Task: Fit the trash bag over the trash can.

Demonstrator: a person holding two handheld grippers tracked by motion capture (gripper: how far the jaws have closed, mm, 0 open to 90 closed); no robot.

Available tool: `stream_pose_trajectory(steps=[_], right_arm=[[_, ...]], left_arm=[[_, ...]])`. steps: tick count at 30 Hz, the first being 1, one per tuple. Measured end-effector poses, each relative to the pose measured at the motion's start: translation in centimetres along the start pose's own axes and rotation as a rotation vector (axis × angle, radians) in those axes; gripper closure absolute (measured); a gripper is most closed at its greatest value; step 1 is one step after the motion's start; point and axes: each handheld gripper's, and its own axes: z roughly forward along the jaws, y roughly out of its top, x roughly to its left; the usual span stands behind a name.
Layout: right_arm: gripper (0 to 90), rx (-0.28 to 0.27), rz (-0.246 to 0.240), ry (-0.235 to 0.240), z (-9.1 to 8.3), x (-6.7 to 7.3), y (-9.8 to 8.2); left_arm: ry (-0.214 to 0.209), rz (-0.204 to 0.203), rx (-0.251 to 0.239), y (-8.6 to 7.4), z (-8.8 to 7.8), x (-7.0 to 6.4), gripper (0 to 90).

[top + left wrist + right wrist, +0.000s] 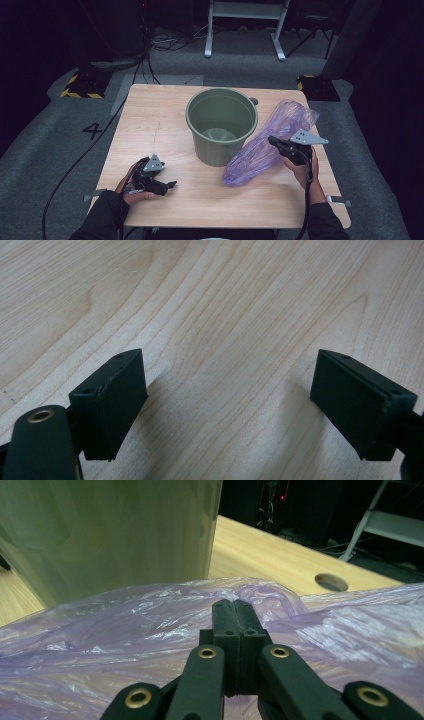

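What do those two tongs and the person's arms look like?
Both tongs, left and right, are black with two flat, blocky jaws, brass-coloured rivets on the linkage, and a grey three-cornered plate on top. A black cable trails from each. The person wears dark long sleeves.

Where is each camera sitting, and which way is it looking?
High view: above the person's side, looking forward and down at the table, green bin and purple bag; both forearms and hands show.
Left gripper view: on the left gripper, facing bare tabletop; its open fingers show.
Right gripper view: on the right gripper, facing bag and bin; its fingers are shut.
The high and right gripper views share the bag and bin.
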Motion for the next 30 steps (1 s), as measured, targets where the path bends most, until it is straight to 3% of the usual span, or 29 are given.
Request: stream_pose_trajectory(steps=[5,14,20,30], right_arm=[[90.0,-0.027,-0.032,-0.001,-0.9,0.2,1.5],[90.0,-0.125,-0.092,0.064,-3.3,1.7,4.4],[90.0,-0.161,-0.124,0.081,-4.4,2.2,6.3],[90.0,-0.223,-0.159,0.068,-6.9,2.5,7.7]], left_arm=[[-0.001,-0.002,0.001,0.0,0.0,0.0,13.5],[-0.002,-0.002,0.001,0.0,0.0,0.0,13.5],[-0.001,-0.001,0.001,0.0,0.0,0.0,13.5],[0.003,-0.004,0.001,0.0,0.1,-0.1,13.4]])
